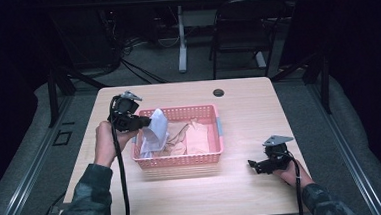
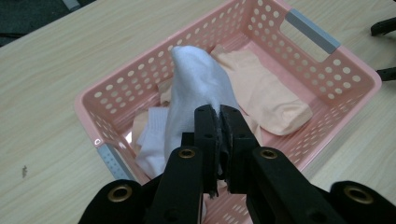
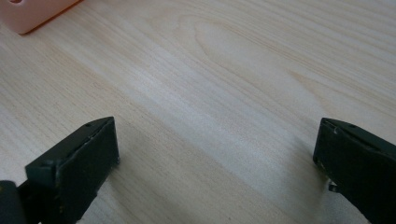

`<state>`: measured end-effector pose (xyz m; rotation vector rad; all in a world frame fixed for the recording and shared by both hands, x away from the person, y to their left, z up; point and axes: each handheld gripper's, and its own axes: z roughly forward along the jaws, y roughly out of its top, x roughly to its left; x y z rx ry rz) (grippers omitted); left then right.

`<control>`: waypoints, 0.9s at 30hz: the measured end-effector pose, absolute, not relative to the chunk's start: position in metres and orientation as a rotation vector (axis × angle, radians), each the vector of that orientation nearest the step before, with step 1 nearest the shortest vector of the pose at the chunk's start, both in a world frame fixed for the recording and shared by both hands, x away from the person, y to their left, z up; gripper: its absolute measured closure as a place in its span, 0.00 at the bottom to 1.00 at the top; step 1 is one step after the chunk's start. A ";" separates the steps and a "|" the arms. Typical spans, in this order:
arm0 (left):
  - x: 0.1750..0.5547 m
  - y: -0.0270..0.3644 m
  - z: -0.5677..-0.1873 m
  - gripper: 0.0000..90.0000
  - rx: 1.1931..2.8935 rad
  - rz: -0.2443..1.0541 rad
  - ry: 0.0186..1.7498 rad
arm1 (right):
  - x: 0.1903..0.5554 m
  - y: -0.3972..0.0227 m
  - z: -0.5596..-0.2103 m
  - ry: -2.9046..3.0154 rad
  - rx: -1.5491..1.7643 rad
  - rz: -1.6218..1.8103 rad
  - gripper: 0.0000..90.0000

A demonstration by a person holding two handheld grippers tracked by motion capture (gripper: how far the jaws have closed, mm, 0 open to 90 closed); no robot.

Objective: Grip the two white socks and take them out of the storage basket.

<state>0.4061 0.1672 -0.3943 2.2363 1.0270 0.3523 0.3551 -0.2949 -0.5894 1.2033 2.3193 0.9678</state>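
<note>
A pink perforated basket [image 1: 181, 159] [image 2: 299, 56] stands at the middle of the wooden table, with peach socks [image 1: 196, 137] [image 2: 261, 88] and white cloth lying in it. My left gripper [image 1: 145, 122] [image 2: 219, 112] hangs over the basket's left end, shut on a white sock [image 1: 156, 129] [image 2: 198, 84] that droops from its jaws into the basket. My right gripper [image 1: 252, 165] [image 3: 217, 140] rests low on the table to the right of the basket, jaws wide apart with bare wood between them.
A corner of the basket [image 3: 32, 14] shows at the top left of the right gripper view. A dark grommet hole [image 1: 218, 92] lies near the table's far edge. A chair [image 1: 244, 29] and a desk leg [image 1: 181, 43] stand beyond the table.
</note>
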 end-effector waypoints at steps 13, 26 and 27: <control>0.409 0.163 -0.369 0.96 2.260 0.378 1.012 | 0.355 -0.295 -0.589 2.316 1.207 0.965 0.00; 0.411 0.180 -0.346 0.96 2.245 0.379 1.013 | 0.355 -0.295 -0.589 2.319 1.206 0.957 0.00; 0.410 0.181 -0.344 0.96 2.239 0.384 1.017 | 0.355 -0.295 -0.589 2.321 1.206 0.962 0.00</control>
